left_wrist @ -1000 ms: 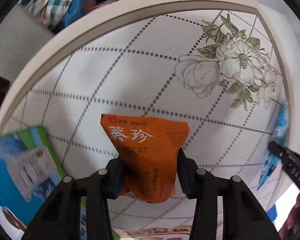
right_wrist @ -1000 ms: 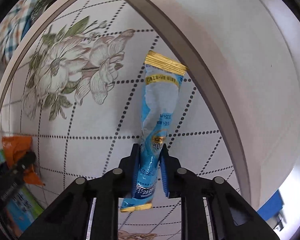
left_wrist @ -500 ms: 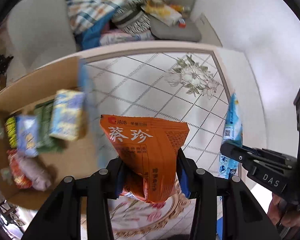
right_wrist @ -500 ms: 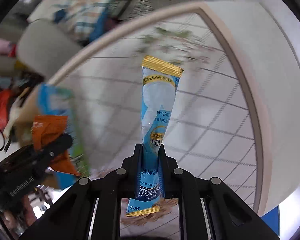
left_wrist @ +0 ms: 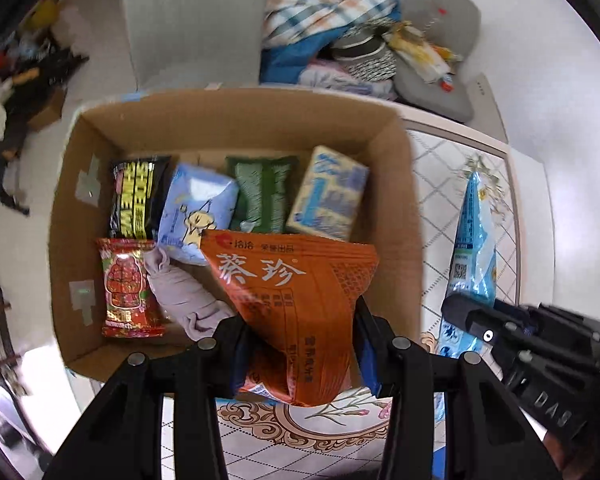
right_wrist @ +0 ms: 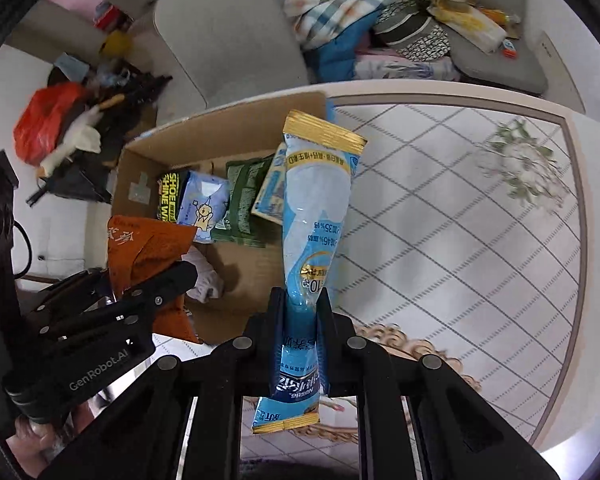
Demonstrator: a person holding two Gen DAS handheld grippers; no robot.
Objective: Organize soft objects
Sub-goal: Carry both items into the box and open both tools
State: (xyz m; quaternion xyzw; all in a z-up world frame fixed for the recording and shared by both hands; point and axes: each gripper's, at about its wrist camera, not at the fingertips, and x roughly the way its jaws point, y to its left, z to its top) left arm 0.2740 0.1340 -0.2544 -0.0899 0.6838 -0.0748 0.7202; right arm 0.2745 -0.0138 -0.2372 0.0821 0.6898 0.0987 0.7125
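Note:
My left gripper [left_wrist: 300, 332] is shut on an orange snack packet [left_wrist: 296, 296] and holds it above the near edge of an open cardboard box [left_wrist: 408, 216]. My right gripper [right_wrist: 300, 312] is shut on a long blue packet with gold ends [right_wrist: 316, 216], held upright over the table just right of the box [right_wrist: 224, 128]. The blue packet also shows in the left wrist view [left_wrist: 474, 240], and the orange packet in the right wrist view [right_wrist: 144, 248]. The box holds several packets and a mauve cloth [left_wrist: 184, 292].
The box stands at the left end of a white table with a grid and flower pattern [right_wrist: 480, 248]. Behind it are a grey chair [left_wrist: 192, 24], a pile of checked and striped cloth [left_wrist: 328, 20] and a grey cushion [left_wrist: 440, 20]. Clutter lies on the floor at left [right_wrist: 72, 120].
Both grippers have swung left and back from over the flowered table top to the cardboard box, each still holding its packet. The box and its contents have come into view.

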